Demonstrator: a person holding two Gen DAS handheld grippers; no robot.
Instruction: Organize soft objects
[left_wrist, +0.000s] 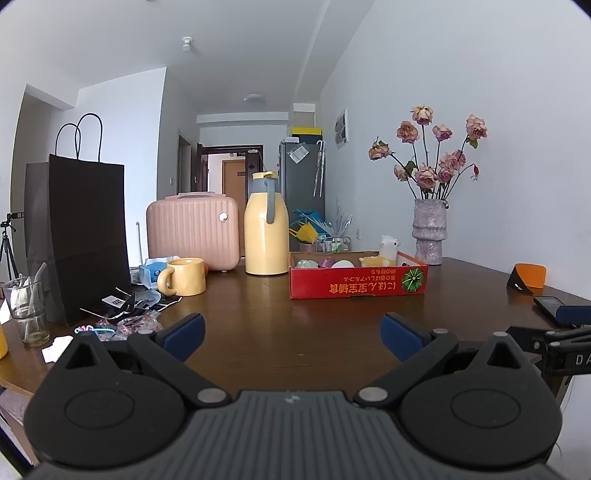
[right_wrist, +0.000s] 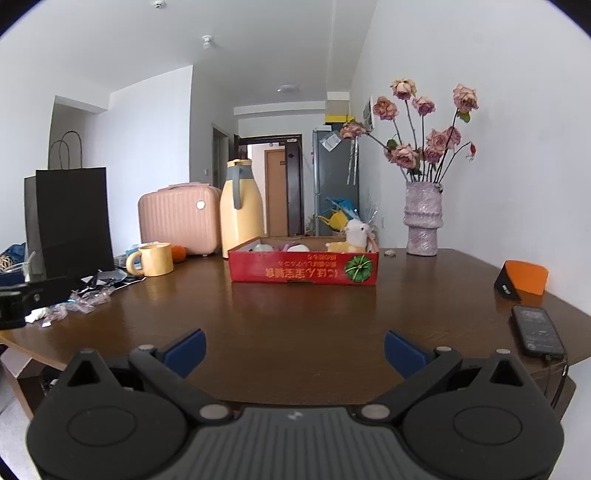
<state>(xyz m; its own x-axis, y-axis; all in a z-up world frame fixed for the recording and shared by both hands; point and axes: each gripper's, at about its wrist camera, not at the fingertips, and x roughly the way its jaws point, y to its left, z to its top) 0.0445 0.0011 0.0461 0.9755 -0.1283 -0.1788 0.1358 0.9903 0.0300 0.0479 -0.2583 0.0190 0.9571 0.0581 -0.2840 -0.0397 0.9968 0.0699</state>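
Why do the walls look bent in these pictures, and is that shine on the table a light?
Both are fisheye views, so straight walls bow outward and the corners go dark. In the left wrist view, the table shows pale glare below the yellow jug. In the right wrist view, the table reflects the red box; the phone looks stretched near the edge.

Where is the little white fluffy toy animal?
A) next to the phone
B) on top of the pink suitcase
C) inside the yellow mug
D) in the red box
D: the white plush toy pokes up out of the right end of the red box, far from the mug, suitcase and phone.
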